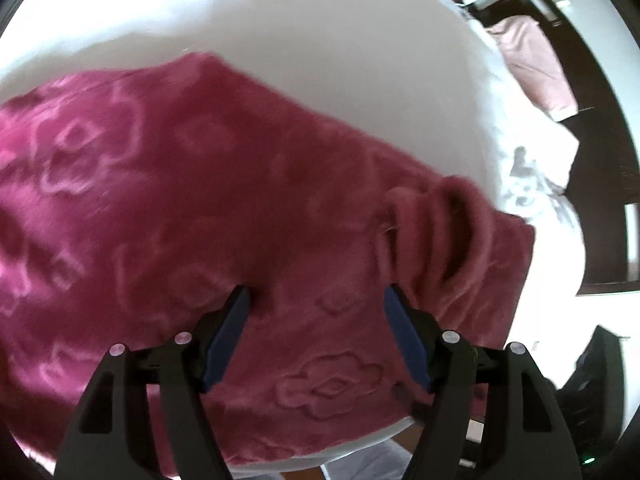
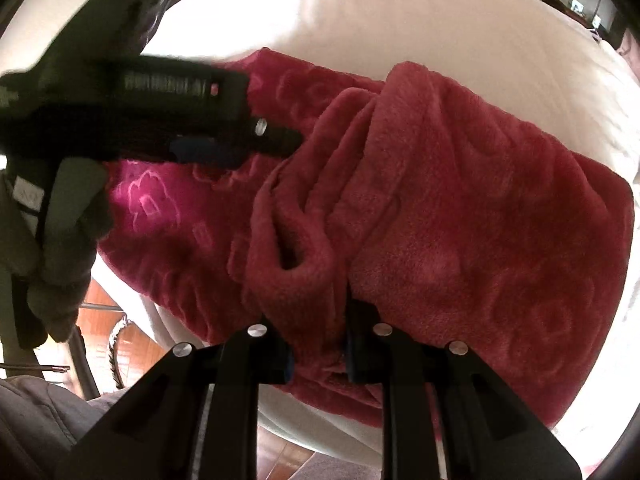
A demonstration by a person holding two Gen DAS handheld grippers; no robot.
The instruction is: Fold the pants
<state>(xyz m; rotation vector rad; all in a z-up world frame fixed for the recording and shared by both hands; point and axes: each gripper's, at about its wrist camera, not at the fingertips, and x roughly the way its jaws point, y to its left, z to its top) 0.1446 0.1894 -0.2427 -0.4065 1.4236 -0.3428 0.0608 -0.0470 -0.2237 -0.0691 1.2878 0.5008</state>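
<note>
Black linkage arms of the left gripper (image 1: 316,300) fill the bottom of its own view, and its blue-padded fingers (image 1: 226,340) stand spread wide apart above the fleece with nothing between them. Beneath them lie the pants (image 1: 200,200), a thick magenta fleece embossed with flower outlines, spread over a white bed (image 1: 320,40). A rolled ridge of the fabric rises just beyond the right-hand finger. Farther off, a pink pillow (image 1: 536,64) rests near the dark headboard (image 1: 600,140).

From the right wrist, the right gripper (image 2: 320,356) has its fingers drawn in against a bunched fold of the pants (image 2: 460,220), which passes between them near the bed's near edge (image 2: 320,424); it is pinching that fold. The left gripper (image 2: 280,140) appears here at upper left, blurred, held by a gloved hand (image 2: 68,220), its tips over the flatter part of the cloth. Wooden floor (image 2: 280,456) shows below the mattress
</note>
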